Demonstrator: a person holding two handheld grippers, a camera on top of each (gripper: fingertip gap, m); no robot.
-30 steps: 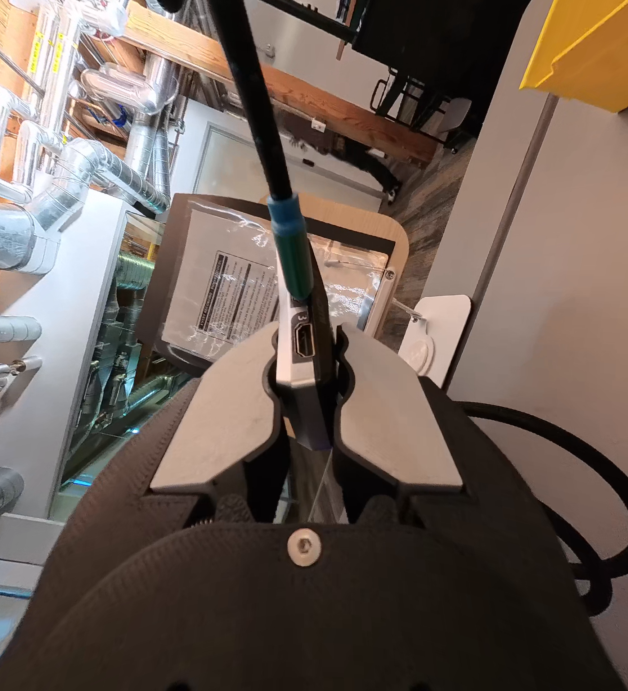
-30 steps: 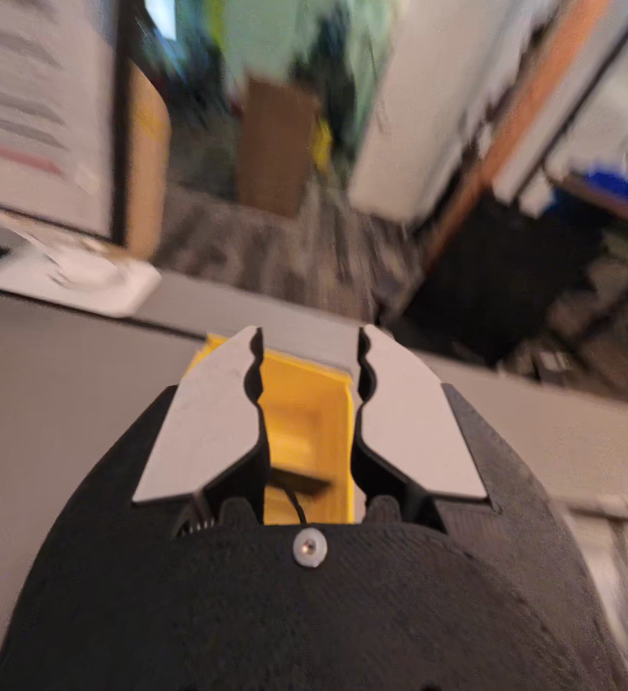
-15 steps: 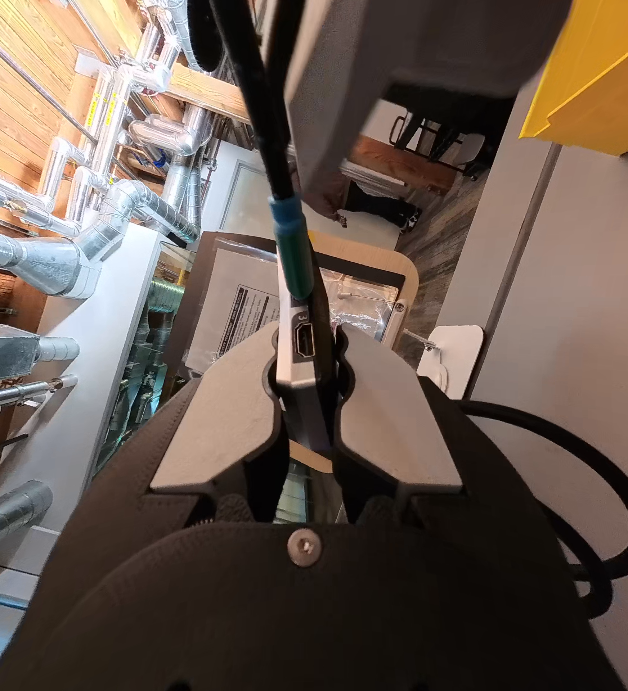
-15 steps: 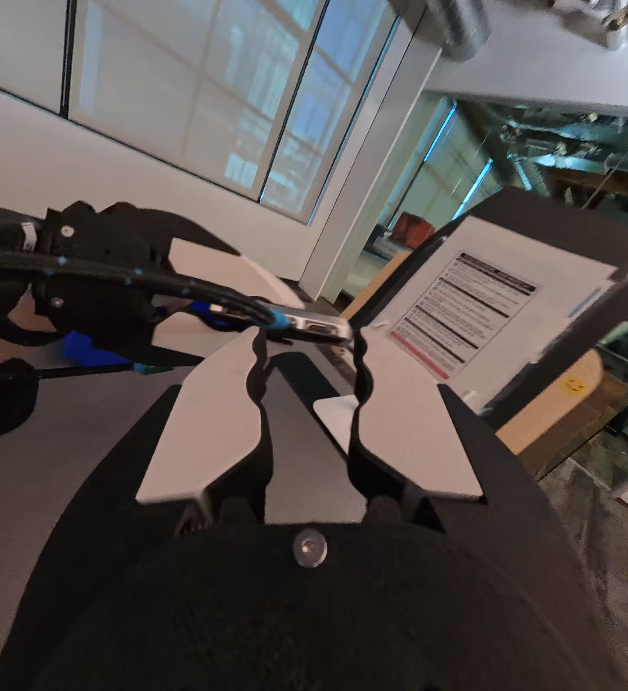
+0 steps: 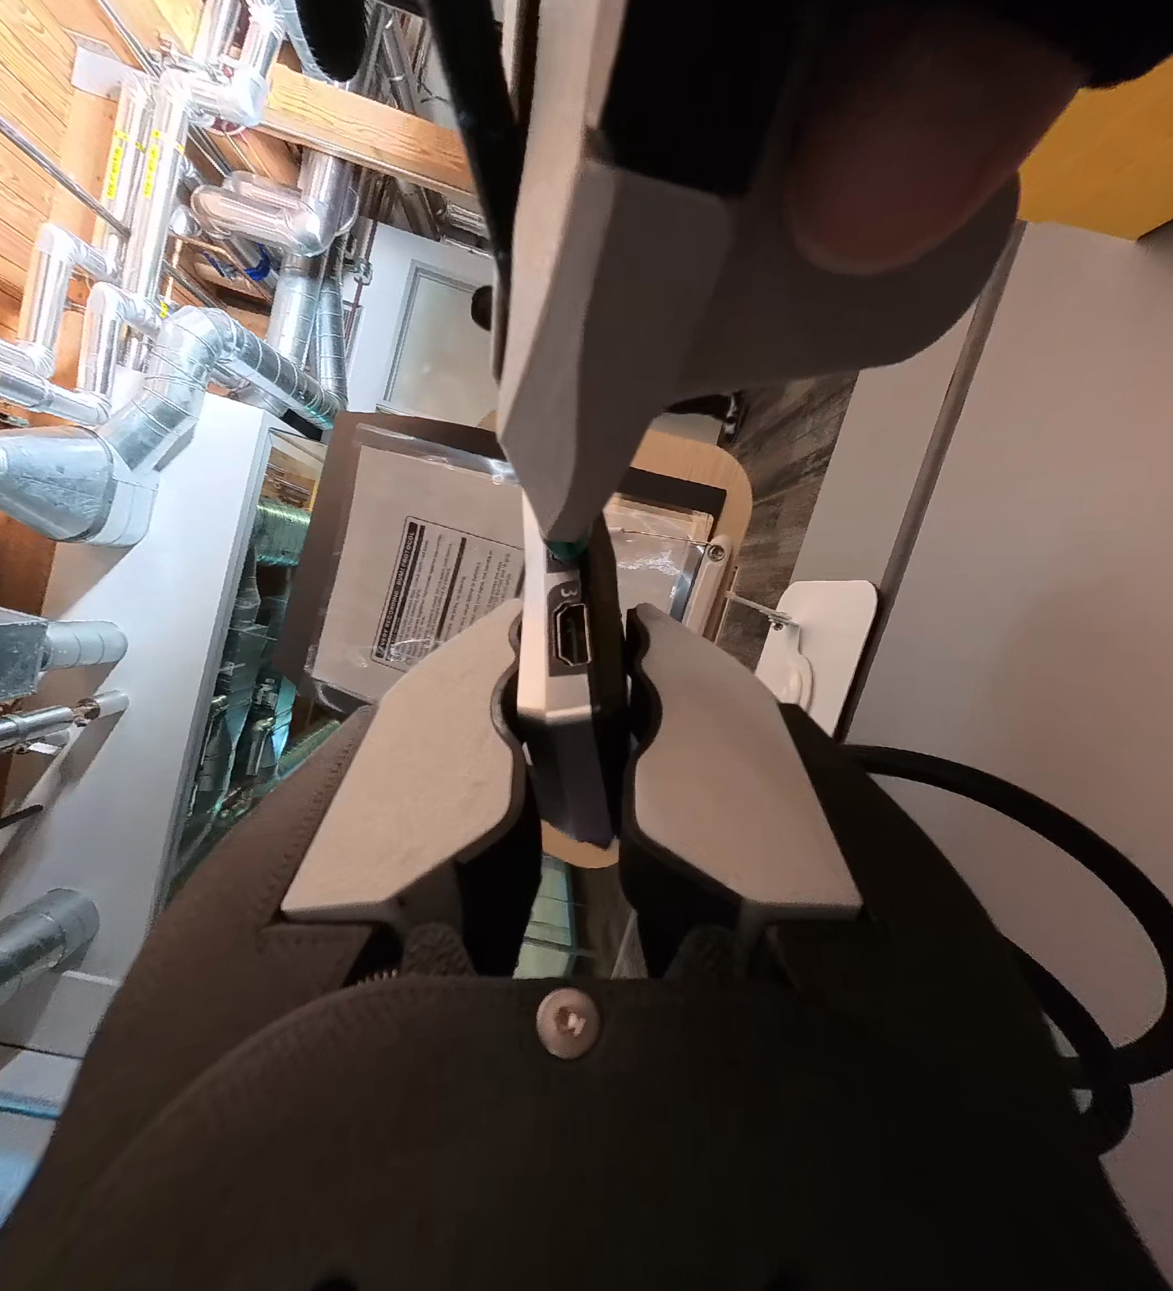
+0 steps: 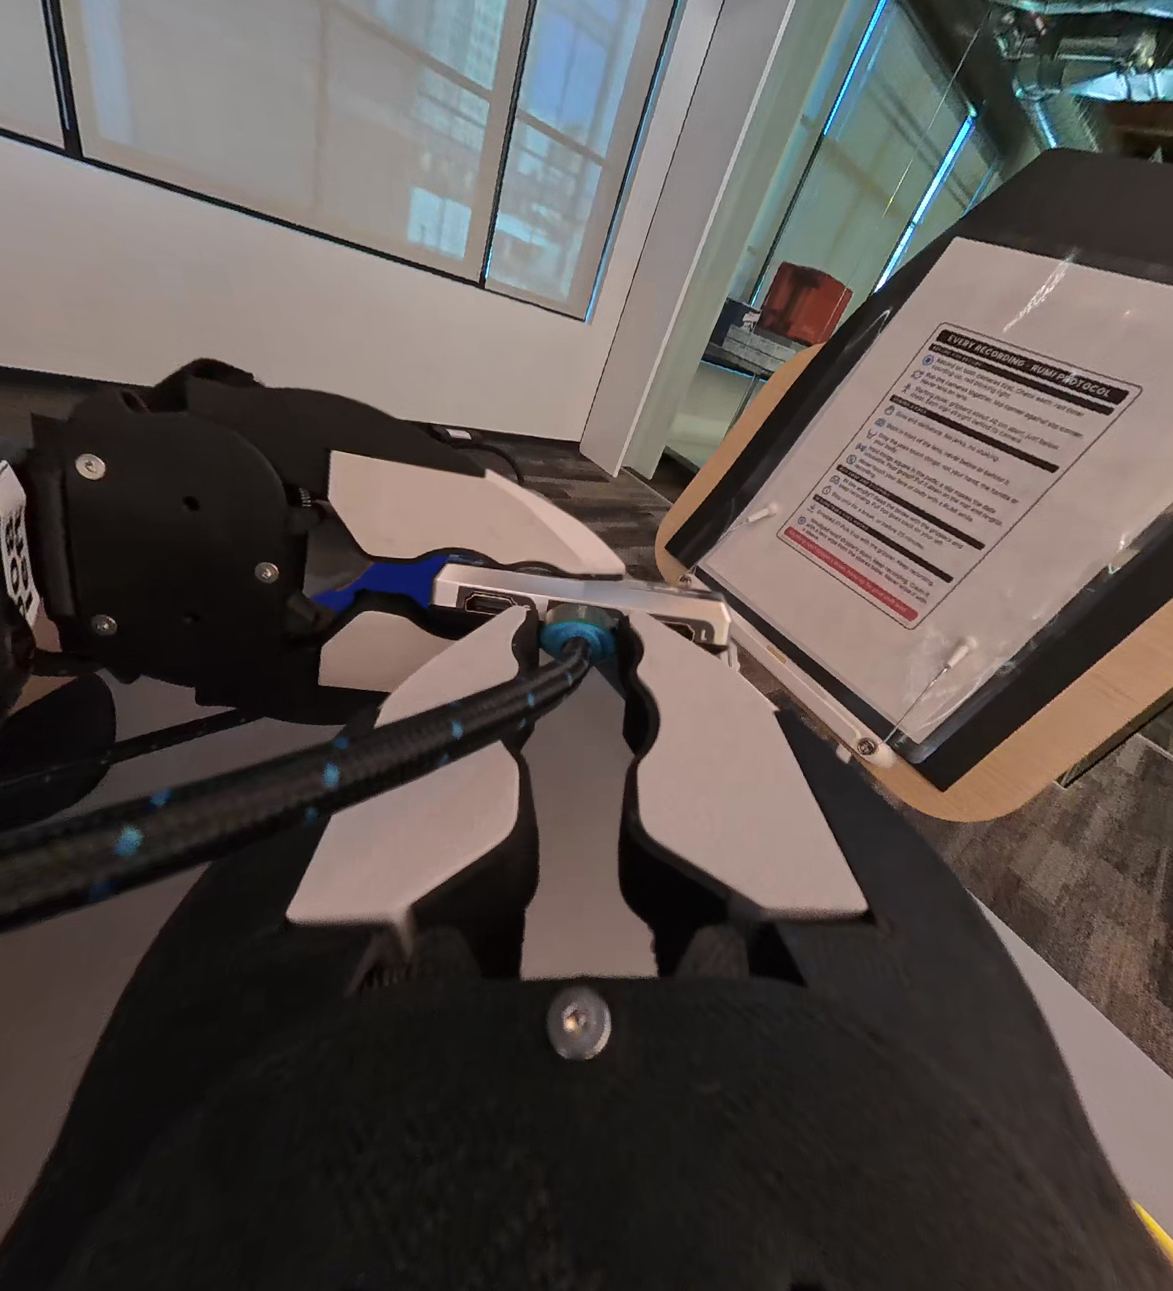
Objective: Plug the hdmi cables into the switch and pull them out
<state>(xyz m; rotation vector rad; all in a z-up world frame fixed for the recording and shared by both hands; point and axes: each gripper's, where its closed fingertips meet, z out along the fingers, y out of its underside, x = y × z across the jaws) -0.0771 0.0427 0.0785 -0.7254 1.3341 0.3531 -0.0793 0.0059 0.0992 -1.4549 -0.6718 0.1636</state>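
Observation:
My left gripper [image 5: 573, 698] is shut on the silver HDMI switch [image 5: 535, 670] and holds it edge-on in the air, with one empty port [image 5: 572, 636] facing me. A black braided HDMI cable [image 6: 290, 768] with a blue-green plug collar [image 6: 573, 639] is plugged into the switch [image 6: 584, 594]. My right gripper [image 6: 577, 650] has its fingers closed in on either side of that collar. In the left wrist view the right gripper's finger [image 5: 570, 349] comes down from above and hides most of the plug [image 5: 565, 550]. The left gripper [image 6: 171, 538] shows at the left of the right wrist view.
A black framed instruction sheet on a wooden stand [image 6: 954, 489] stands just beyond the switch, on a white base [image 5: 828, 643]. A black cable loops on the grey table [image 5: 1094, 908] at the right. A yellow bin [image 5: 1129, 140] is at the upper right. The gap from one gripper's tips to the other's is roughly 4 cm.
My right gripper swung away from the yellow bin, moved up to the switch and narrowed its fingers around the plug collar. My left gripper kept its hold on the switch.

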